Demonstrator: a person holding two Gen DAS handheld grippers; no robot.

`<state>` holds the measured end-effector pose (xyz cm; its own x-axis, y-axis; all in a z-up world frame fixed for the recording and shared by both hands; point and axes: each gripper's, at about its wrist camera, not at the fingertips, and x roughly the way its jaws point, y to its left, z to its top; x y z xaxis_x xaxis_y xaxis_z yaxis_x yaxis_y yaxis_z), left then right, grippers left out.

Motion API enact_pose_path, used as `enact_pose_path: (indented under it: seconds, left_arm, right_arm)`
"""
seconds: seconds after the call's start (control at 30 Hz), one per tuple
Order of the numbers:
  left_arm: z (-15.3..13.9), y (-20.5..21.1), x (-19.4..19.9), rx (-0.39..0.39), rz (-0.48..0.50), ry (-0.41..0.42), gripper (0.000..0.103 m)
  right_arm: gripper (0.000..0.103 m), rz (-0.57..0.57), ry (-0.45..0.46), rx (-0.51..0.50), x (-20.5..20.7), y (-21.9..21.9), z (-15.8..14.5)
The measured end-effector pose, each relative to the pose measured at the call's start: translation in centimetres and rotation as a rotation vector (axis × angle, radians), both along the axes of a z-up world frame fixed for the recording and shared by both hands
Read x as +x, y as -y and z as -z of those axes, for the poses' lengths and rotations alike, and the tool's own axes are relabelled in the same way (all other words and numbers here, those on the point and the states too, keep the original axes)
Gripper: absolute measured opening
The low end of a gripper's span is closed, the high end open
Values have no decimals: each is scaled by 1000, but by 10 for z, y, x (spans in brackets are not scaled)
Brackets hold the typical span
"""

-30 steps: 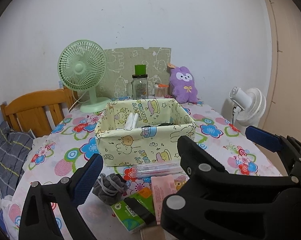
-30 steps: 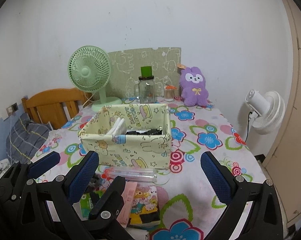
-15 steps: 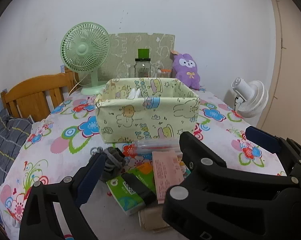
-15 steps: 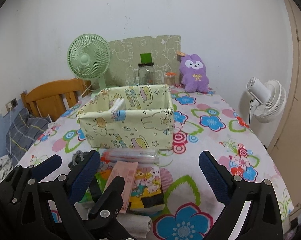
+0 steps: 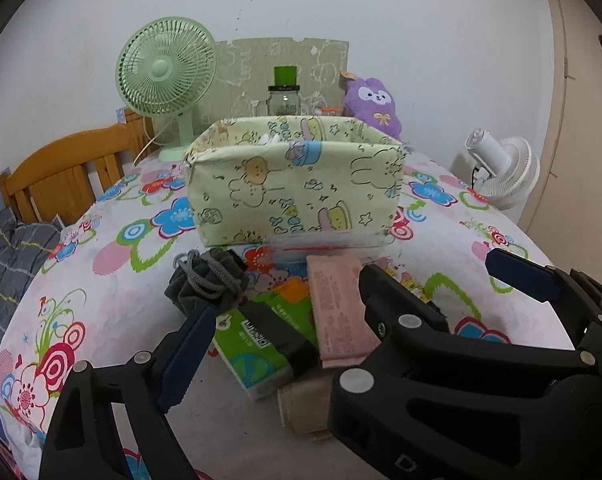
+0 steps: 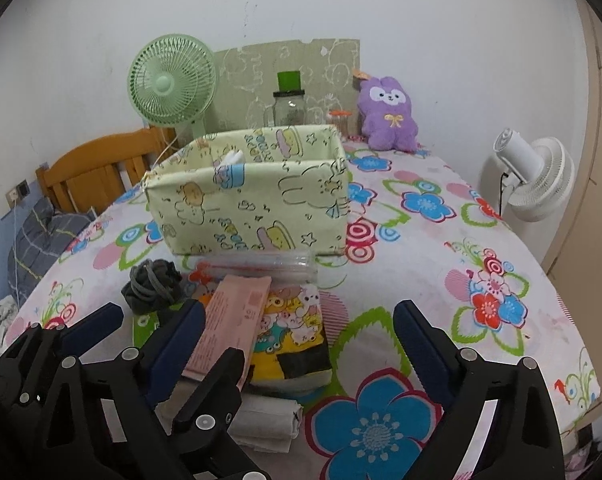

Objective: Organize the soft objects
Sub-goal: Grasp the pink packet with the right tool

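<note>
1. Both grippers have dropped lower and closer to the heap of small goods over the past second, so the fabric basket (image 5: 297, 184) now stands taller in each wrist view and its contents have sunk below the rim.

2. Left gripper (image 5: 337, 312) hangs wide open and empty over the heap; its left pad sits near the grey drawstring pouch (image 5: 207, 280), its right pad well off to the side above the floral tablecloth (image 5: 113, 320).

3. Right gripper (image 6: 297, 332) is likewise spread wide and holds nothing, with the cartoon-print packet (image 6: 291, 332) lying between its pads and the pink packet (image 6: 233, 328) overlapping that packet's left edge.

4. Soft goods wait on the cloth just in front of the basket: the pouch, a green tissue pack (image 5: 257, 340), the two packets, a folded beige cloth (image 5: 301, 404) nearest the cameras, and a clear plastic tube (image 6: 257, 264) touching the basket's base.

5. Judged from this, the step in hand is the first pick. A clean grasp likely means lowering until the pads straddle one item only, closing across its narrow side.

6. Taking the top-lying pink packet or the free-standing pouch first should avoid dragging neighbours.

7. Carry high enough to clear the basket's floppy front wall before release.
</note>
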<state>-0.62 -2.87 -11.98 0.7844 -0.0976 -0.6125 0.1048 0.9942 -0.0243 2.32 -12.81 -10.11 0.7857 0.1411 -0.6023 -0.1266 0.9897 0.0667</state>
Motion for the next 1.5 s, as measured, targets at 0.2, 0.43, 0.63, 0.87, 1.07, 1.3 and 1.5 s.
enact_pose_path:
  seconds: [0.2,0.43,0.63,0.87,1.07,1.3,1.5]
  left_arm:
    - [6,-15,10,19,-46,-42,88]
    - [8,-24,10,17,-52,-44,88]
    - [13,-27,12,1,-33,-61,88]
    - [15,-31,14,-7,-30,-73,88]
    - [16,-34,17,-6,-31,-82,94]
    - [14,-36,25,-2,-18,-94,95]
    - [13,-36,30,2,-9,-93,95]
  right_arm:
    - [93,-32,-29,19,5,-8,5]
    - [90,-57,-57,14,14,-22,9]
    - [84,-59,-104,18,23,-29,17]
    - [73,-71,-116,8,27,-34,20]
    - [59,-62,-118,-3,30,-35,22]
    - [54,-68,-123,20,35,-35,20]
    - [47,-52,-109,19,38,-34,18]
